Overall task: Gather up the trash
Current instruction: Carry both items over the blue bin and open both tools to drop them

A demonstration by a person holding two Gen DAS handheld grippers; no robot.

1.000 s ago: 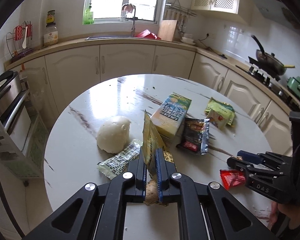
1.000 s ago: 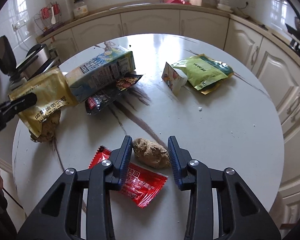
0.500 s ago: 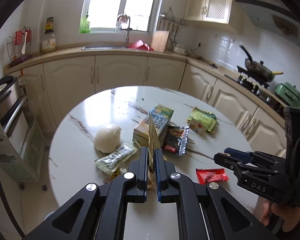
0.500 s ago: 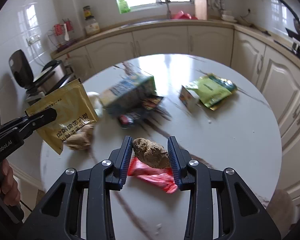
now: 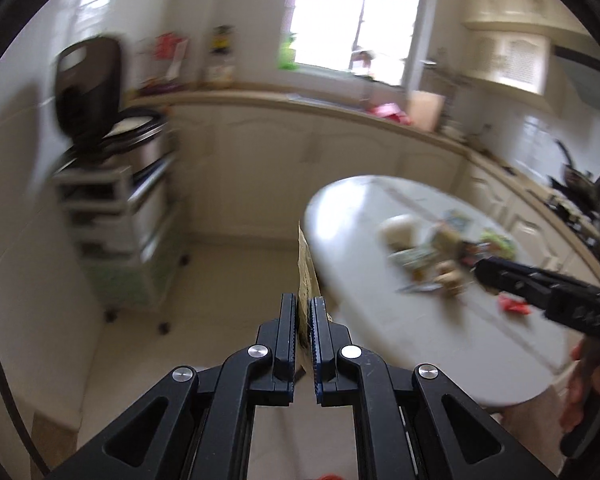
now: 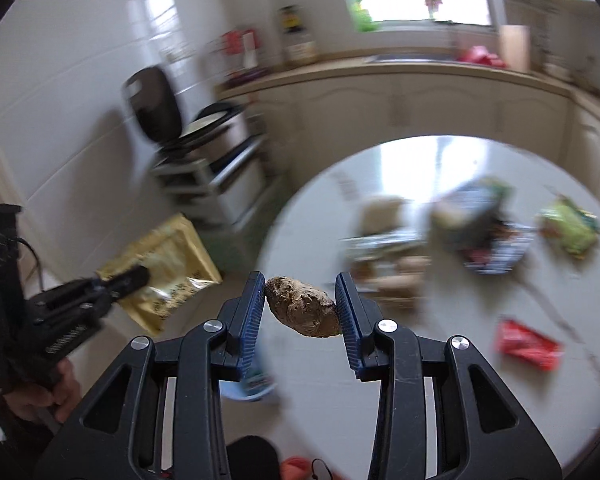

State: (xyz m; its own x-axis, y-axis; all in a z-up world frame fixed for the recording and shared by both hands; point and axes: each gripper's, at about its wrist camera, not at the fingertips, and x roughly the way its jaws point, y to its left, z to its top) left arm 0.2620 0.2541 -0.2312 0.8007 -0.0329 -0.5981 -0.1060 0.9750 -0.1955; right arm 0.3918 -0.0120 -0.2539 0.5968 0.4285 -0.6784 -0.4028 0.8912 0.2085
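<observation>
Carry step: left claw (image 5: 303, 320) pinched tight on the flat gold foil pouch (image 6: 164, 268), lower left; right claw (image 6: 300, 304) part-open, clamping the lumpy brown clod (image 6: 302, 306). Both off the round white tabletop (image 6: 440, 360). Next: find the bin, possibly the blurred blue shape bottom centre, then release.

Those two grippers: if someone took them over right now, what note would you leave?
Left gripper: shut on a gold packet, held off the table's edge, over the floor.
Right gripper: shut on a brown lump, lifted clear of the round table.
Done: both pieces picked up.
Left: drop them in a bin, none clearly in view. Then fetch the red wrapper, green packet and the blurred pile mid-table.
</observation>
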